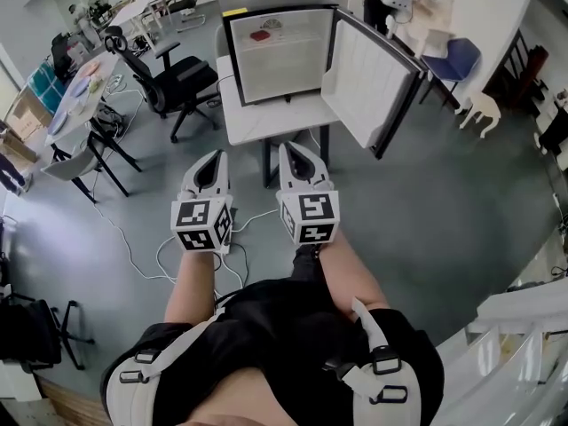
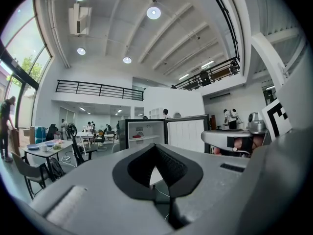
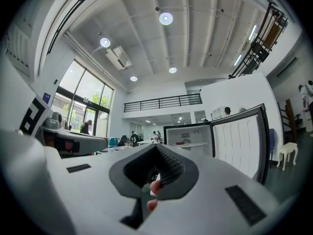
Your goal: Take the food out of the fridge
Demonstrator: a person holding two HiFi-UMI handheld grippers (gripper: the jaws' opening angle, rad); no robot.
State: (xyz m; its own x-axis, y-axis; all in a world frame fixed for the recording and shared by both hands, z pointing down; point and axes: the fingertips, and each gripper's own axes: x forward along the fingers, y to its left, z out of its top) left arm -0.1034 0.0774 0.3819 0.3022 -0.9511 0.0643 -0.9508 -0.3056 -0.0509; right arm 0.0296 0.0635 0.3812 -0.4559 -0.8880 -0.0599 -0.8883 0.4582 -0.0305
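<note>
Ahead of both tongs, well apart from them, a fridge (image 1: 232, 56) is standing on a small white table (image 1: 266, 121), its door (image 1: 368, 82) swinging wide to the right-tong side.

- Progress: opening is done. Reaching in, gripping and lifting out are not yet begun.
- Left tongs (image 1: 216, 155): jaws are resting together, carrying nothing.
- Right tongs (image 1: 291, 147): jaws are likewise pressing together. A small pink-and-red shape (image 3: 153, 189) is showing in the gap below the pads, and I cannot tell what it is.
- Fridge contents: red food (image 1: 260, 35) is lying on the upper shelf, with a pale plate (image 1: 273, 25) just beside it. Nothing is showing below that shelf.
</note>
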